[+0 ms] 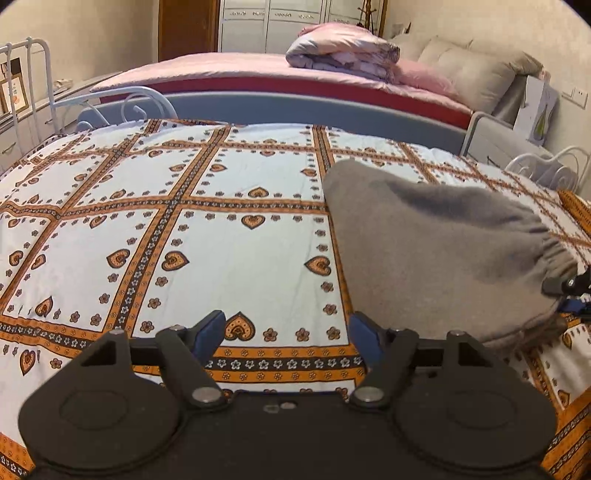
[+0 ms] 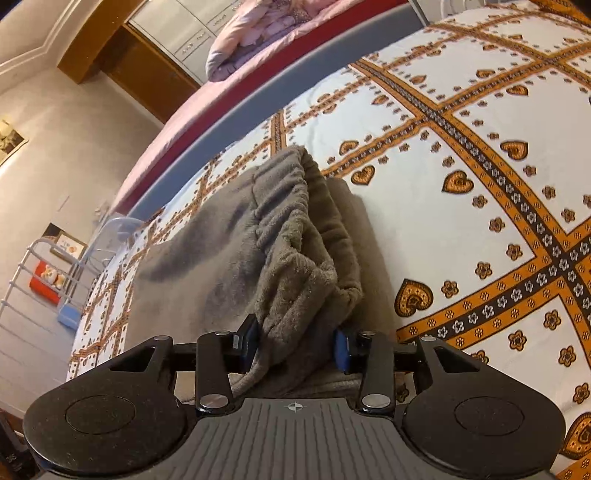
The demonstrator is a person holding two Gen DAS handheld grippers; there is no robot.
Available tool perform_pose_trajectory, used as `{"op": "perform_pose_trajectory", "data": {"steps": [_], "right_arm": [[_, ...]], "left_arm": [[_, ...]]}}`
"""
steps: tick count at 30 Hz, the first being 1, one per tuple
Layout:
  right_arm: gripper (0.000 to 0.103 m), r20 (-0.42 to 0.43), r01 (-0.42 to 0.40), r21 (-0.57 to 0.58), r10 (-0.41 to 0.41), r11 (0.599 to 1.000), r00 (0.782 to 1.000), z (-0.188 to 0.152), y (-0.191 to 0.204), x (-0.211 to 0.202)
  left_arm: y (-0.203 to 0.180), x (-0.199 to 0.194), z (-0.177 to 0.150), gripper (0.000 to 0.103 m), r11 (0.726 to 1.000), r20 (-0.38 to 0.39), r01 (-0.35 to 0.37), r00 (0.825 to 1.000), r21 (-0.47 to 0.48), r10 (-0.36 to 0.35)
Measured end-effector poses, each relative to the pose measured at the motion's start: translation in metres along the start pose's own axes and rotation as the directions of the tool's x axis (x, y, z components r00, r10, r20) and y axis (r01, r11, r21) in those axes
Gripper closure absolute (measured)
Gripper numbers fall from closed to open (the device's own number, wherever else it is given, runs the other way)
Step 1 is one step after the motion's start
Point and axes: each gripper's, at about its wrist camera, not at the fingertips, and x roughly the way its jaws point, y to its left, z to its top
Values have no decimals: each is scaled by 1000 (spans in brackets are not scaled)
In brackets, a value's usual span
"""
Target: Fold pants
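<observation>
Grey fleece pants (image 1: 436, 251) lie folded on the patterned bedspread (image 1: 192, 229), with the elastic waistband to the right. My left gripper (image 1: 288, 332) is open and empty, low over the bedspread just left of the pants. My right gripper (image 2: 295, 343) has its jaws around the bunched waistband of the pants (image 2: 288, 251), with a wide gap between the pads; the cloth sits between them. The right gripper also shows at the right edge of the left wrist view (image 1: 572, 291).
A second bed with a pink cover (image 1: 236, 66) and a rolled quilt (image 1: 343, 51) stands behind a grey board (image 1: 295, 107). White metal bed rails (image 1: 29, 81) stand at the left and at the right (image 1: 546, 170). A wardrobe (image 1: 280, 22) stands at the back.
</observation>
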Motion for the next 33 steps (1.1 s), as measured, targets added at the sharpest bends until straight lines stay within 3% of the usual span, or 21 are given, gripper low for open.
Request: {"op": "perform_pose_trajectory", "data": {"steps": [7, 13, 18, 21, 29, 31, 32, 33], "right_arm": [[62, -6, -5, -14, 4, 1000, 1000, -1, -2, 0], [62, -10, -8, 0, 8, 1000, 1000, 1, -2, 0], [62, -12, -20, 2, 20, 1000, 1000, -1, -2, -4], [62, -16, -30, -3, 30, 1000, 999, -2, -3, -6], [62, -14, -37, -9, 37, 999, 999, -3, -6, -3], [62, -10, -37, -8, 37, 999, 999, -3, -6, -2], [62, -7, -35, -12, 35, 999, 999, -4, -6, -1], [62, -6, -35, -15, 35, 999, 999, -4, -5, -1]], "left_arm": [[-8, -5, -7, 37, 1000, 6, -11, 1000, 11, 11], [-24, -3, -33, 46, 999, -69, -44, 997, 23, 46], [-32, 13, -46, 48, 994, -76, -111, 991, 10, 111], [-32, 19, -44, 49, 988, -25, -146, 989, -43, 145], [-47, 30, -38, 48, 980, 63, -193, 978, -53, 196], [-47, 32, -40, 38, 971, 66, -234, 969, -58, 237], [-47, 31, -42, 28, 955, 67, -290, 954, -57, 293], [-44, 29, -46, 28, 932, 66, -353, 931, -82, 358]]}}
